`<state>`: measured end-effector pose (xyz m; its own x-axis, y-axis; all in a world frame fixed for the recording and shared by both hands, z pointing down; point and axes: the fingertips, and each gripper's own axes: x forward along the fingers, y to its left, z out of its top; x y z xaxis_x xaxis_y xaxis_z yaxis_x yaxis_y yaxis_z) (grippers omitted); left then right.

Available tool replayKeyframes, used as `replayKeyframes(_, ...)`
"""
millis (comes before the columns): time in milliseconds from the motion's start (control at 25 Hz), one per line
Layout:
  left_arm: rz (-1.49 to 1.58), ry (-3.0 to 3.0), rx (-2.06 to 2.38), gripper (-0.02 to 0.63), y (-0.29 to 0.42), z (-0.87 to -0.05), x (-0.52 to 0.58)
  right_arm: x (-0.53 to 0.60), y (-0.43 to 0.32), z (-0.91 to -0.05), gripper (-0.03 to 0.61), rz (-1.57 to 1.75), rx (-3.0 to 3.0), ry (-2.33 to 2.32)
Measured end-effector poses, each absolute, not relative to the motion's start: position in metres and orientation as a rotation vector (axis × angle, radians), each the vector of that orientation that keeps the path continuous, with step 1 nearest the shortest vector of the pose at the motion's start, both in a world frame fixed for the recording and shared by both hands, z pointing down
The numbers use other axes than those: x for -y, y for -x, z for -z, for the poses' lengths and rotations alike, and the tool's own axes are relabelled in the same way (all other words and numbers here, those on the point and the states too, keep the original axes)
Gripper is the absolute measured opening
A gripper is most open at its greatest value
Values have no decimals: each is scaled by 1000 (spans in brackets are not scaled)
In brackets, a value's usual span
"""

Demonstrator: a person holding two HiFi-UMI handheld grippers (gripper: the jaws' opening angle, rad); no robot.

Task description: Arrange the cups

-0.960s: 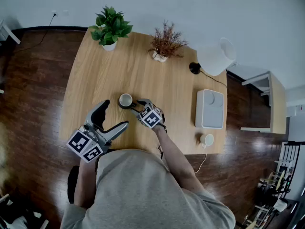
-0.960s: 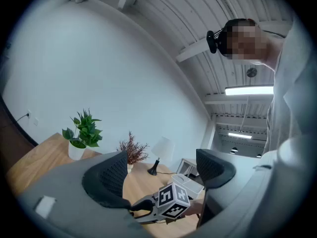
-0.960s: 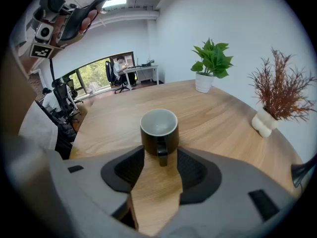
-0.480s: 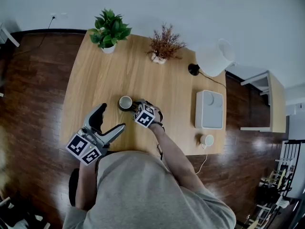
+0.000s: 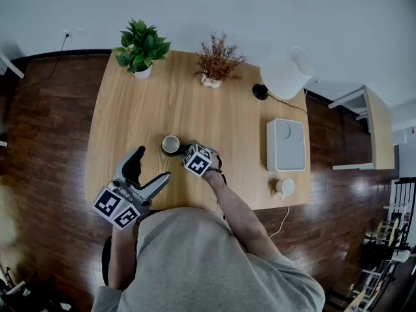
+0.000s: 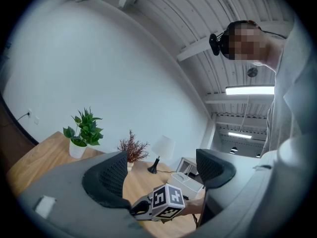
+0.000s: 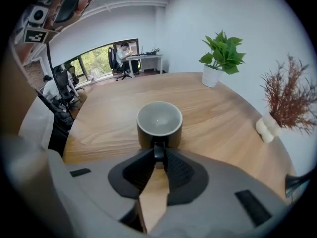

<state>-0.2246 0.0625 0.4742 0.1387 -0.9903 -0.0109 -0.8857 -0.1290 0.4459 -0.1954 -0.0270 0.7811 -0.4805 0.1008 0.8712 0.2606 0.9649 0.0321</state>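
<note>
Wooden table [image 5: 130, 122] on a dark plank floor [image 5: 45, 142], white wall behind. In the head view a dark mug [image 5: 171, 144] with a pale inside stands upright at the table's middle left. A small white cup [image 5: 284, 187] stands near the lower right edge, well apart from the mug and just below a white box [image 5: 286, 145]. A green plant [image 5: 140, 47], a dried plant [image 5: 216, 60] and a lamp [image 5: 286, 73] line the far edge.

The head view shows the right gripper [image 5: 182, 150] against the mug's right side, but not how its jaws stand. The right gripper view does: the mug's handle [image 7: 158, 150] sits between the two pad tips, the jaws are closing on it, and both pads lie against the handle. The mug rests on the table. That view alone shows a window and a seated person [image 7: 121, 51] in the upper left background.

The left gripper [image 5: 148, 172] is released. The left gripper view shows its jaws spread wide with nothing between them, and beyond them the right gripper's marker cube [image 6: 168, 202].

Pose: the right forearm [image 5: 240, 213] reaches from the lower centre up and left, its gripper tipped steeply down at the mug. The left gripper is held level at the table's lower left edge, pointing to the upper right, clear of the mug.
</note>
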Motion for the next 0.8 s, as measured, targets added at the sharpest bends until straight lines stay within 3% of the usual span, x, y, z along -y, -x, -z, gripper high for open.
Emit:
replayKeyframes(280, 412, -2182, 1680, 433, 200, -478, -23, 55, 155, -766, 83, -61, 2212, 60)
replayKeyframes(800, 346, -2563, 1152, 433, 15, -444, 106, 217, -22, -647, 83, -248, 2476, -624)
